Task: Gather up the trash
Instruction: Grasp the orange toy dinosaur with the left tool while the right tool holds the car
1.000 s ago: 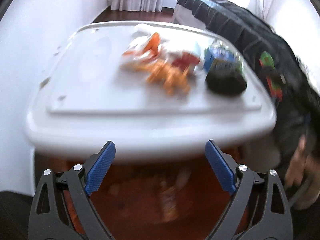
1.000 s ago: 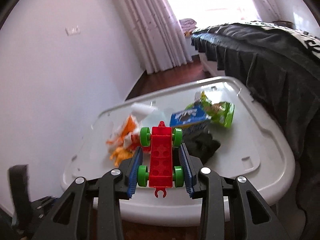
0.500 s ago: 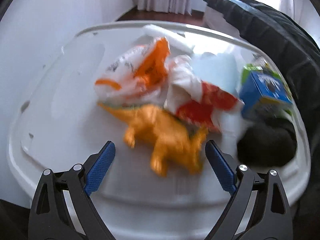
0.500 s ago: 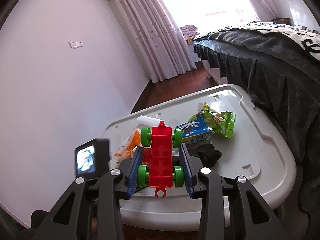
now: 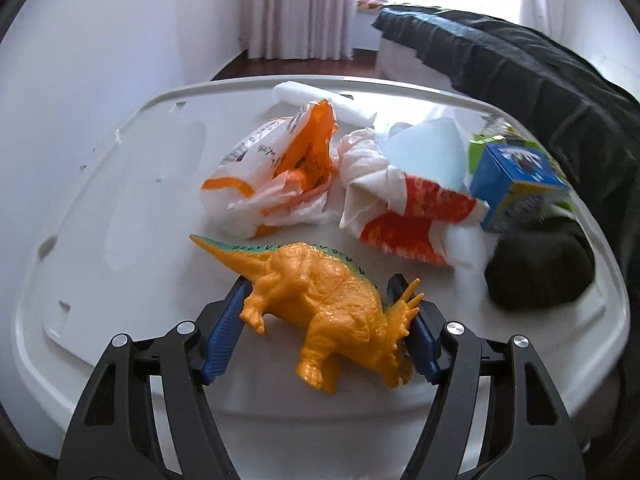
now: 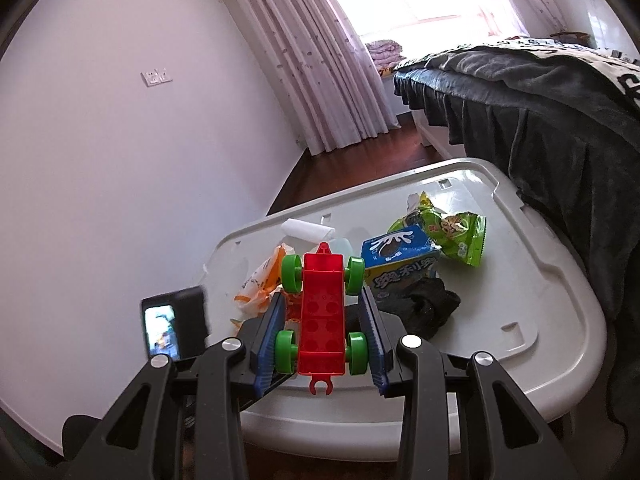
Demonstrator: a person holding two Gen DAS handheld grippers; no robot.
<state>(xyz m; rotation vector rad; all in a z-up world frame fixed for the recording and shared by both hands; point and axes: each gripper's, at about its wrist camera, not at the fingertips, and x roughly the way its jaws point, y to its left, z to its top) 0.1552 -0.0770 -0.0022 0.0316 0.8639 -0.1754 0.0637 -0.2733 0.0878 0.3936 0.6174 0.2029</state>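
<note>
An orange toy dinosaur (image 5: 320,300) stands on the white lid (image 5: 132,208), and my left gripper (image 5: 320,320) is shut on it, its blue pads against rump and head. Behind it lie an orange-and-white plastic bag (image 5: 276,168), a red-and-white wrapper (image 5: 408,216), a blue carton (image 5: 516,188) and a black cloth (image 5: 536,268). My right gripper (image 6: 325,334) is shut on a red toy car with green wheels (image 6: 323,312), held above the lid's (image 6: 532,300) near edge. A green snack bag (image 6: 456,236) lies by the blue carton (image 6: 400,258).
A bed with a dark cover (image 6: 540,100) runs along the lid's right side. A white wall (image 6: 120,160) stands at the left. Curtains (image 6: 320,60) and dark wood floor are at the back. The left gripper's camera body (image 6: 174,326) shows in the right wrist view.
My left gripper has moved in over the lid and closed around the dinosaur. My right gripper has risen a little with the red car still in it.
</note>
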